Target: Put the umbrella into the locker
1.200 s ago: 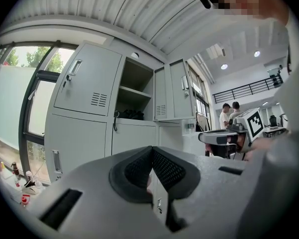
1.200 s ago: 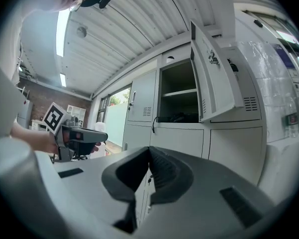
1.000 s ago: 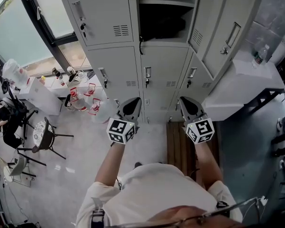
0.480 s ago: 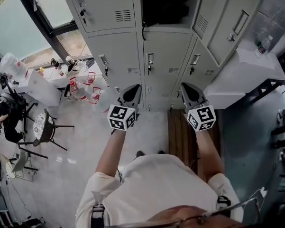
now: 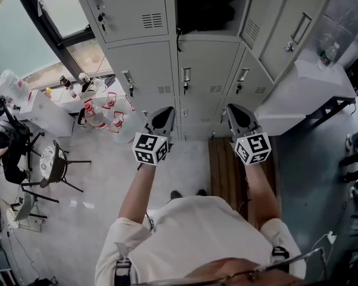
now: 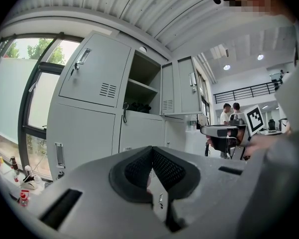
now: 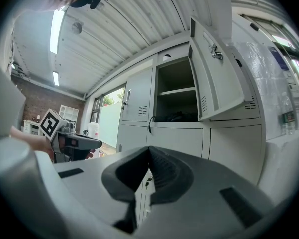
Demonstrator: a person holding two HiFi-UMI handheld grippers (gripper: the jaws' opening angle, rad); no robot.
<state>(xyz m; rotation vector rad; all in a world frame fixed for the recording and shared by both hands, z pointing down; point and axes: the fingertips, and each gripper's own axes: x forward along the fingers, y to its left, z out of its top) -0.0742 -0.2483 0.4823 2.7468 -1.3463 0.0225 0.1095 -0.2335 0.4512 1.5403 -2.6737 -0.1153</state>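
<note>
The open locker [image 5: 209,9] is the upper middle one in a bank of grey lockers. A dark bundled thing, seemingly the umbrella [image 5: 205,22], lies on its lower shelf, and a dark strap [image 5: 178,42] hangs over the front edge. It shows also as the umbrella [image 6: 137,106] and the umbrella [image 7: 177,116]. My left gripper [image 5: 164,117] and right gripper [image 5: 234,113] are held side by side, level, in front of the lower lockers and apart from them. Both are shut with nothing between the jaws, in the left gripper [image 6: 151,151] and the right gripper [image 7: 149,151] alike.
The locker's door [image 5: 286,22] stands swung out to the right. A white table [image 5: 304,94] with a water bottle [image 5: 329,53] is at the right. Water jugs [image 5: 101,115] and chairs [image 5: 53,165] are at the left. A wooden board [image 5: 226,177] lies on the floor.
The head view has shifted a little, so the lockers sit slightly differently in frame. Both grippers keep the same stance, shut and empty.
</note>
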